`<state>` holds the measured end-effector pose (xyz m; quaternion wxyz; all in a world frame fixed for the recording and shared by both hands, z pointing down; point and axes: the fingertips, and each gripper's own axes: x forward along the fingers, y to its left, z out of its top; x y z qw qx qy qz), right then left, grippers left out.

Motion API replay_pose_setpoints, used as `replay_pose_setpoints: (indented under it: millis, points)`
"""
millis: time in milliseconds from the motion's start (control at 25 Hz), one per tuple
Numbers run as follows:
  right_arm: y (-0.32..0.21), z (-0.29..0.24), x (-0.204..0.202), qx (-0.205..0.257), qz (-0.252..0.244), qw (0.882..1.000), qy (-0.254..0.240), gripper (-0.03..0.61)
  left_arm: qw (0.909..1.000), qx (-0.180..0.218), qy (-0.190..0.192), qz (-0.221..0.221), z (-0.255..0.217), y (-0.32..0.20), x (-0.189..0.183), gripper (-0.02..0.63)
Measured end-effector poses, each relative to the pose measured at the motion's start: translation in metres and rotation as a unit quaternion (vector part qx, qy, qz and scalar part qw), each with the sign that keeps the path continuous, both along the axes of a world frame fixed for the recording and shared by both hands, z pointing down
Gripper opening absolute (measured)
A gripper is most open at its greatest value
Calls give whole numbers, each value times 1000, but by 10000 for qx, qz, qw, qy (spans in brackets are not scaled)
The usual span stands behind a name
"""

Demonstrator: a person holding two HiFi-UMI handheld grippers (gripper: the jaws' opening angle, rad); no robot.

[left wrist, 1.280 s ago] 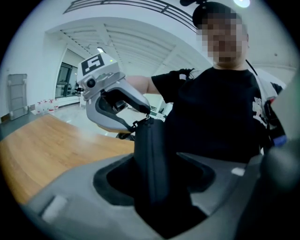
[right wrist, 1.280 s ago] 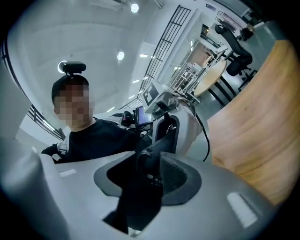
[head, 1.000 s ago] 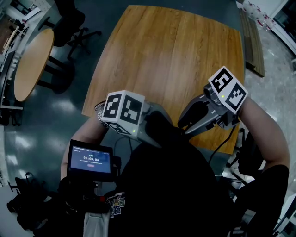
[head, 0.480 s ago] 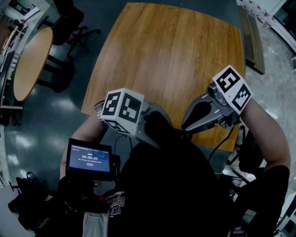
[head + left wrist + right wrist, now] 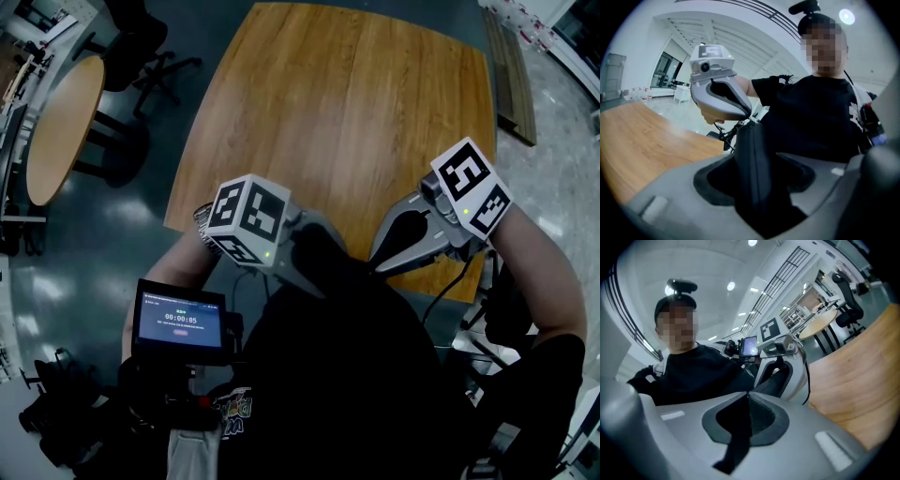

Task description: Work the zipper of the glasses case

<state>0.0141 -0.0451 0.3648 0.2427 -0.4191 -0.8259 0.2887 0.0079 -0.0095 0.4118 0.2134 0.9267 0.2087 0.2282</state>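
The right gripper (image 5: 747, 392) has just drawn its jaws fully together, its tips at the upper end of the black glasses case (image 5: 757, 180). I judge it has gone for the zipper pull, though no view shows a pull pinched there. The left gripper (image 5: 754, 154) stands wide, clamped across the case's body, which sits upright between its jaws. The case hangs in the air close to the person's chest, over the near edge of the table and not on it. With one end anchored and the other nipped, a pull along the zip looks ready to begin.

The wooden table (image 5: 347, 103) lies bare ahead. A round table (image 5: 66, 122) and office chairs (image 5: 141, 42) stand far left on a dark, glossy floor, and a small timer screen (image 5: 180, 323) sits near left.
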Motion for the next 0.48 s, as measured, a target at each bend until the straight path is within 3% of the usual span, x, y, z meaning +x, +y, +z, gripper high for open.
replay_pose_setpoints:
  millis: [120,320,480]
  points:
    - [4,6,0,305,-39,9995,-24,11,9994,-298,159,-22,0,2,0,265]
    - [4,5,0,321,-33,9994,-83,11,9970,-698,334,24,-1,3,1,267]
    - [5,1,-2,387,-88,9990,-221,8,9964,-752,253,290,0,4,5,275]
